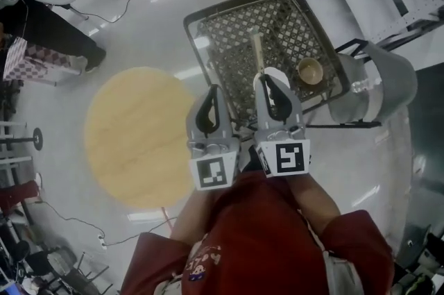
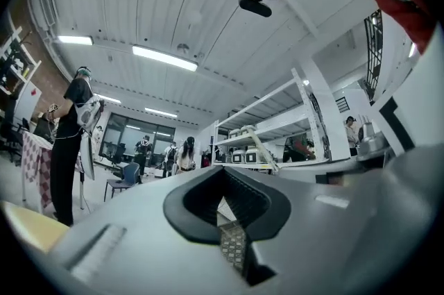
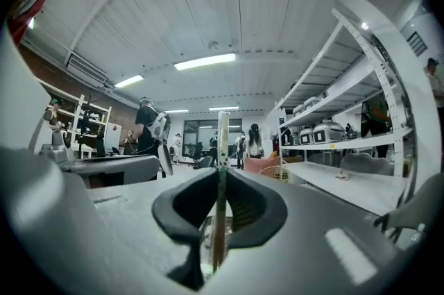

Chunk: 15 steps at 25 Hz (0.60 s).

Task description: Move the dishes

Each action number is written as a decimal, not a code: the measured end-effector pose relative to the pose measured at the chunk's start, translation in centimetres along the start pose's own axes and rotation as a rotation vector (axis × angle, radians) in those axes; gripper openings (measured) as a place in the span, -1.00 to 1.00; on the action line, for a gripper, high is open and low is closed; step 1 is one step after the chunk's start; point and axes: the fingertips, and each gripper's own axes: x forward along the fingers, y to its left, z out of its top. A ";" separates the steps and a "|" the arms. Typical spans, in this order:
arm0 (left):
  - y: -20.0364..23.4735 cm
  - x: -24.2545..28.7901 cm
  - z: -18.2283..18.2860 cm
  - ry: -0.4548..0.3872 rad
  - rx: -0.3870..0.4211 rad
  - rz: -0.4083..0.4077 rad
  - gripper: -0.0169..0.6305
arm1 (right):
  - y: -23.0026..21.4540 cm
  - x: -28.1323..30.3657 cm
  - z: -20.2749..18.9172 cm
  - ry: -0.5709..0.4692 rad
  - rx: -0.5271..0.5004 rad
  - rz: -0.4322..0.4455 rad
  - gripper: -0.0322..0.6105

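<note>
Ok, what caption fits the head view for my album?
Right gripper holds a thin stick over a wire basket with a bowl; left gripper shut.

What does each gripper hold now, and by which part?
The right gripper is shut on a pale thin stick, near one end; the rest juts out ahead. The left gripper is shut and empty.

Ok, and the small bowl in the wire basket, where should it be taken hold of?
By the rim, from above. The bowl sits upright, mouth up, near the right wall of the wire basket, so one jaw inside and one outside on its freer left edge looks best. The left gripper is shut and empty; the right gripper holds a wooden stick.
</note>
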 end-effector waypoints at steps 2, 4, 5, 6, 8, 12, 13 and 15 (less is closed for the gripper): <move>-1.3 0.8 -0.3 0.004 -0.007 -0.029 -0.93 | -1.5 -0.2 -0.2 0.007 -0.009 -0.027 -0.78; -2.5 1.6 -0.4 0.002 -0.010 -0.053 -0.93 | -2.8 -0.5 -0.2 0.016 0.002 -0.052 -0.78; -3.1 2.0 -0.5 0.001 -0.010 -0.065 -0.93 | -3.4 -0.6 -0.1 0.015 0.016 -0.069 -0.78; -3.7 2.4 -0.7 0.004 -0.012 -0.078 -0.93 | -4.2 -0.7 -0.1 0.015 0.024 -0.086 -0.78; -4.8 3.2 -0.9 0.007 -0.019 -0.105 -0.93 | -5.7 -1.0 -0.3 0.021 0.009 -0.119 -0.78; -7.2 5.0 -0.9 -0.001 -0.023 -0.167 -0.93 | -8.8 -1.8 -0.6 0.037 -0.004 -0.184 -0.78; -8.0 5.5 -1.1 -0.001 -0.025 -0.183 -0.93 | -9.8 -2.0 -0.7 0.038 -0.003 -0.201 -0.78; -9.9 6.5 -1.4 0.003 -0.029 -0.211 -0.93 | -11.9 -2.6 -0.9 0.038 0.002 -0.235 -0.78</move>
